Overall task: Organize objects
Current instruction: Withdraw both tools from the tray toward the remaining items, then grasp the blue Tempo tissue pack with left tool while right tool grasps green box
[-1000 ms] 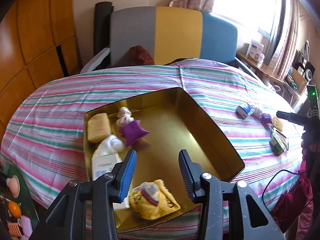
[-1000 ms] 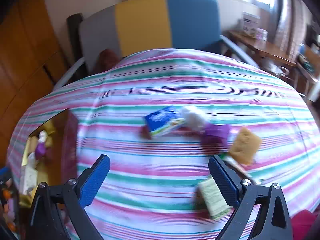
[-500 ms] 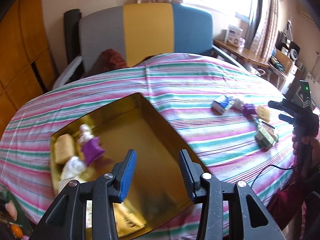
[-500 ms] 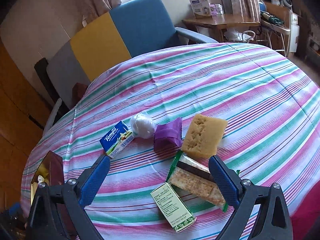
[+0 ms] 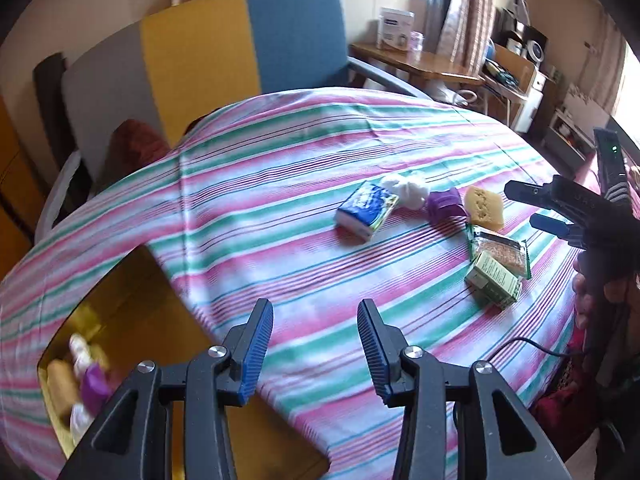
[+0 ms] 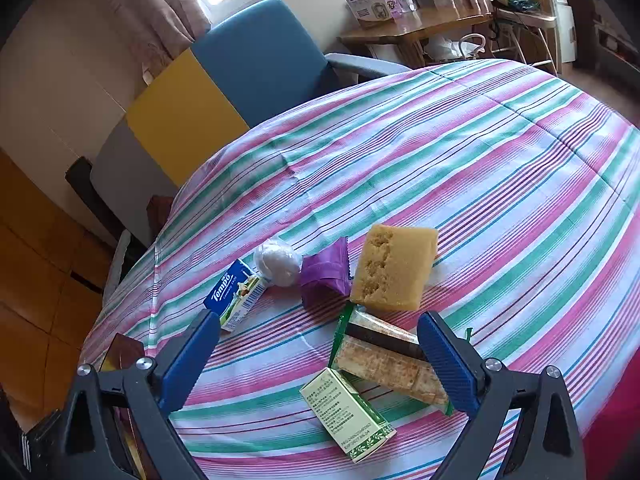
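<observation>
The striped tablecloth (image 6: 500, 152) covered a round table and fell away at its curved edge close behind the loose pile. The gold tin (image 5: 132, 312) sat well left of that pile, at the cloth's near edge, already holding a few small things, blurred. Bare cloth lay between tin and pile, giving open room for carrying across.

The pile, from larger to smaller: the yellow sponge (image 6: 394, 268); touching its lower edge, the clear snack packet (image 6: 384, 356); the green carton (image 6: 346, 414) overlapping that packet's near end; left of the sponge, the blue tissue pack (image 6: 236, 294), the purple wrapper (image 6: 324, 276) and the white ball (image 6: 278, 262), all touching in a row.

The right gripper (image 6: 320, 368) hung over packet and carton, jaws spread wide, holding nothing. The left gripper (image 5: 314, 350) was over bare cloth beside the tin, jaws parted and empty.

Likely trouble: because the things overlapped, closing on the packet could drag the carton along or nudge it toward the near table edge. The thin packet might also slip flat under the pads, and a pinch could snag the cloth.
</observation>
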